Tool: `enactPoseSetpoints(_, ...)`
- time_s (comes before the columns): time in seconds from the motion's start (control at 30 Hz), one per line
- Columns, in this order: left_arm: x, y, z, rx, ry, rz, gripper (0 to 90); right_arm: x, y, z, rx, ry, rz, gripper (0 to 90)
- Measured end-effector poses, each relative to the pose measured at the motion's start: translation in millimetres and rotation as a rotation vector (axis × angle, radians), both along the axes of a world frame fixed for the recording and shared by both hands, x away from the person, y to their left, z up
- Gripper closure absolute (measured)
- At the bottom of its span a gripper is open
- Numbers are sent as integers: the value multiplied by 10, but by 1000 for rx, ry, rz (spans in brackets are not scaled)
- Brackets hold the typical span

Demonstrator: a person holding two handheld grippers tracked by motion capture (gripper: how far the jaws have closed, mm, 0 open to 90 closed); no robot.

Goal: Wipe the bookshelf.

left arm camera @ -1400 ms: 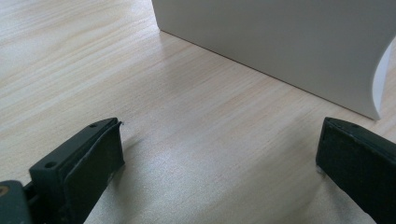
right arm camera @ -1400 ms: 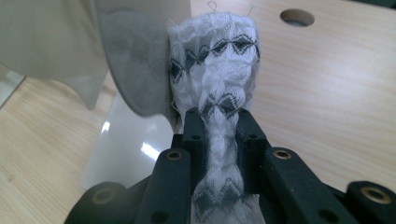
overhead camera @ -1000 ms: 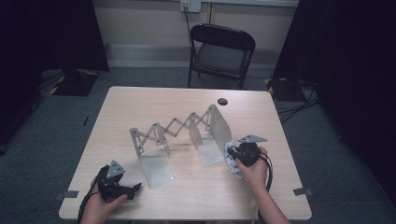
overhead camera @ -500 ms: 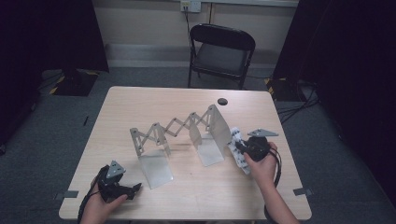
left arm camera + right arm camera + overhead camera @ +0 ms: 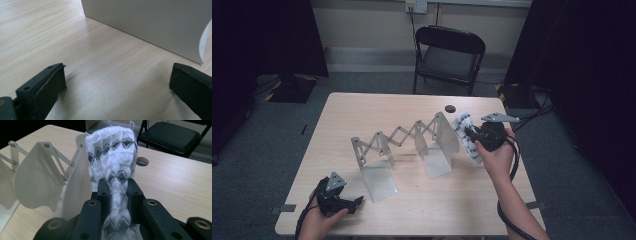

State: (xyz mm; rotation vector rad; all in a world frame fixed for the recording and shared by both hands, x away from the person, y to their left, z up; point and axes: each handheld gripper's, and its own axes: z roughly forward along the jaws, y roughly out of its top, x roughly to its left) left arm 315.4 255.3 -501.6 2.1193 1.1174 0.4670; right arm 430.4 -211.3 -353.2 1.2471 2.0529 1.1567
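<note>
A white knitted sock with a black diamond pattern (image 5: 473, 151) (image 5: 112, 157) is pinched in my right gripper (image 5: 469, 135) (image 5: 117, 187), whose jaws are shut on its middle. The sock hangs in the air just right of the rack's right-hand white panel (image 5: 439, 145) (image 5: 37, 180). The folding scissor rack (image 5: 402, 134) stretches across the table's middle, with another white panel (image 5: 379, 182) (image 5: 150, 22) at its left end. My left gripper (image 5: 354, 202) (image 5: 117, 82) rests on the table at the front left, open with nothing between its jaws, pointing at that panel.
A small round dark hole or cap (image 5: 450, 108) (image 5: 142, 161) lies on the wooden table (image 5: 362, 110) beyond the sock. A black folding chair (image 5: 447, 55) stands behind the far edge. Cables trail from both grippers.
My right gripper has risen from the tabletop with the sock, which now hangs beside the rack's right panel. The left gripper has stayed put.
</note>
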Motion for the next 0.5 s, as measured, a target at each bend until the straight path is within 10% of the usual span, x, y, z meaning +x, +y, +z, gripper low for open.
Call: enactPoseSetpoints(0.5, 0, 2, 1, 2, 0, -2, 2, -23, 91, -223, 25, 46, 20, 769)
